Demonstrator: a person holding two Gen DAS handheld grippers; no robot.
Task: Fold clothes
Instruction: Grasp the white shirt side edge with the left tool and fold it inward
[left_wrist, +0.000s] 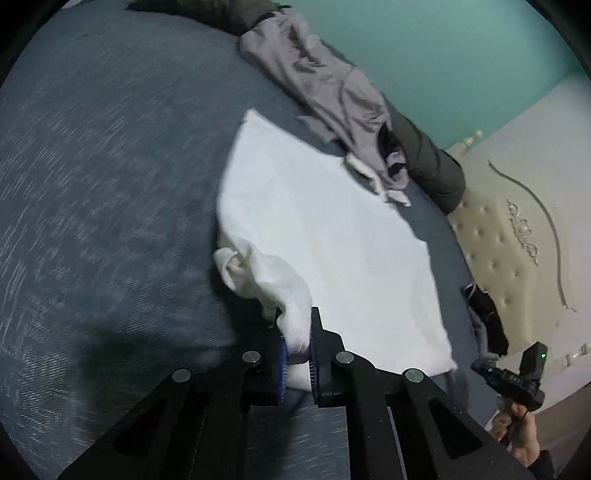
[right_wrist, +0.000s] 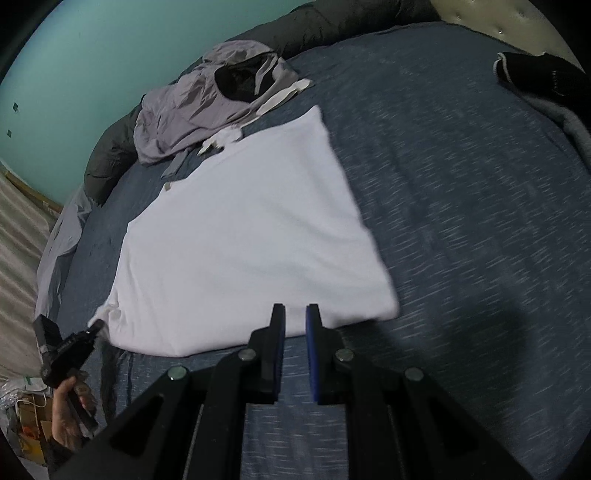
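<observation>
White garment (left_wrist: 325, 236) lies spread mid-frame on the blue-grey bed cover (left_wrist: 103, 184), mostly flat, its near-left corner bunched and lifted. Your left gripper (left_wrist: 297, 350) is clamped on that bunched corner (cloth fills the gap between the blue pads), probably so you can carry the edge over for a fold.

Right wrist view: the same garment fills centre frame, near edge just ahead of your right gripper (right_wrist: 295, 332). Its jaws look nearly together, a narrow slot between the pads. Through the slot you see white cloth, then bed cover lower down; you cannot tell from here whether any fabric is pinched, and it looks more like nothing is.

Each view catches your other hand low at the edge: right hand (left_wrist: 517, 435) lower right, left hand (right_wrist: 70, 410) lower left, both cut off by the frame.

Hard to make out:
- Motion blur smears the cover's weave and the garment's edges.
- Grey clothing (right_wrist: 199, 107) heaped upper left, with something dark inside, unidentifiable.
- Dark item (right_wrist: 546, 81) upper right, cropped.
- Garment's sleeves and neckline not discernible.
</observation>
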